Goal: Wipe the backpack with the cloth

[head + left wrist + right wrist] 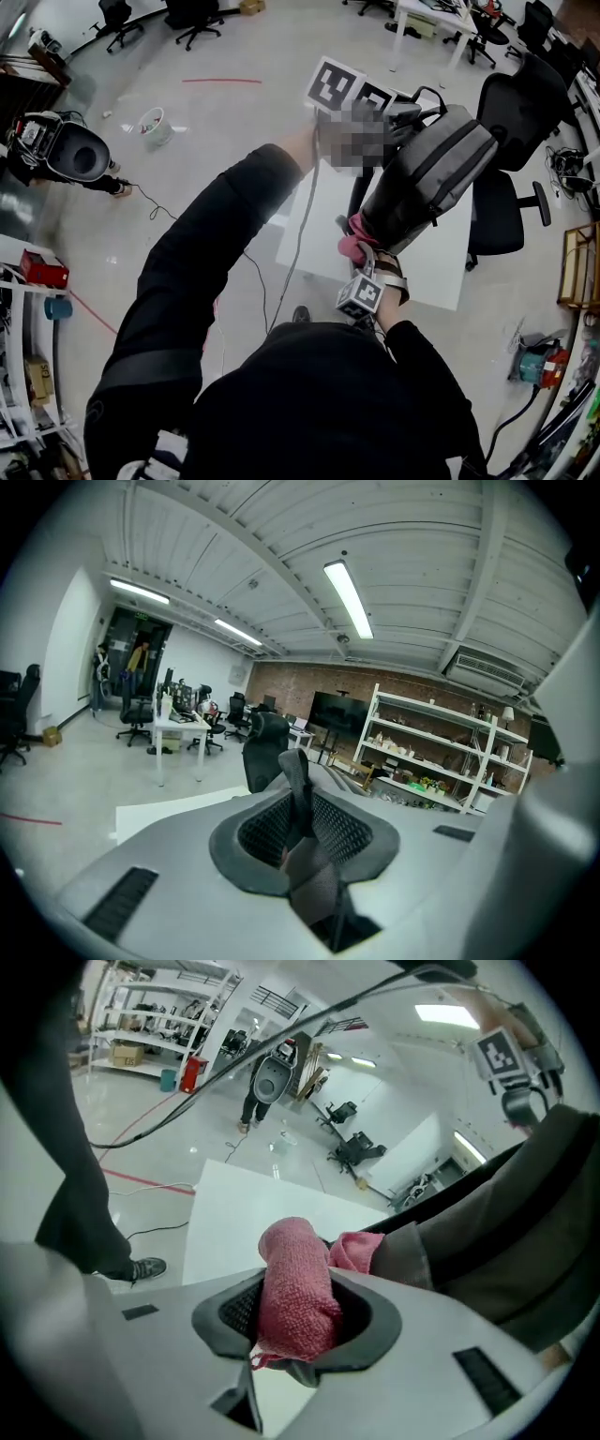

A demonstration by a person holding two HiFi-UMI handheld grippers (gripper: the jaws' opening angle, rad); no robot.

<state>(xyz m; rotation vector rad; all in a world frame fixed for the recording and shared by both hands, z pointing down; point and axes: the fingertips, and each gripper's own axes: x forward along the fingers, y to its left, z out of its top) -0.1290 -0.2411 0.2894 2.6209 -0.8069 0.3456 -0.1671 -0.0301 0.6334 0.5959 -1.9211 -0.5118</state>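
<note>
– Backpack (427,183) first: where does the head view put it?
– Grey with a black band, hanging tilted in the air over the white table (441,267); its upper end is at the left gripper (401,111), its lower end at the right gripper (370,262); a black office chair (520,112) stands behind it.
– Can the jaws be read from up there?
– No; the left ones are lost behind the bag and a blurred patch; the right ones sit hidden past the marker cube (360,294).
– And the gripper views?
– The left gripper view shows its jaws drawn narrow on a dark strap (298,785) rising between them; the bag's body falls outside that frame, with only shelves (441,752) and desks beyond; the right gripper view shows its jaws clamped on a rolled pink cloth (295,1288), one fold pressed against the grey fabric at the right.
– Does the head view show the cloth at all?
– Only as a pink bunch touching the bag's lower end; the roll between the pads shows in the right gripper view alone.
</note>
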